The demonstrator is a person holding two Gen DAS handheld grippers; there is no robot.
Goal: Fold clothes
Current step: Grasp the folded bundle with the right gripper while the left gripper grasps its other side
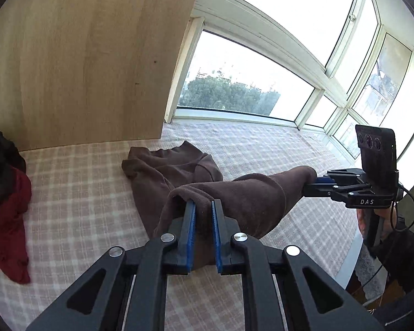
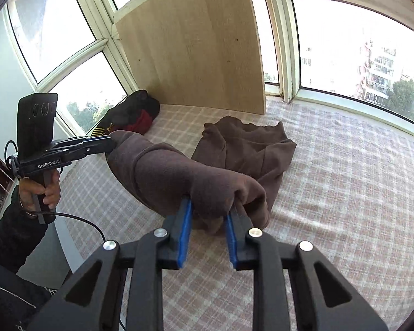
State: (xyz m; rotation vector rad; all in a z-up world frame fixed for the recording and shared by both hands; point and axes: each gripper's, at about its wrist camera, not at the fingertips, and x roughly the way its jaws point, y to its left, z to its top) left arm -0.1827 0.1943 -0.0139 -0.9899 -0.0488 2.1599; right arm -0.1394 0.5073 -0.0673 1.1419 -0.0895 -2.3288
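Already both pinched the brown sweatshirt (image 1: 234, 193): the left gripper (image 1: 202, 207) and the right gripper (image 2: 209, 212) clamped its near edge aloft, the rest trailing on the checked tablecloth (image 2: 345, 179). Thick fleece could slip from either pinch, spoiling the fold.

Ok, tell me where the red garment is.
The red garment lies at the left edge of the left wrist view, on the checked cover, beside a black garment near the wooden panel.
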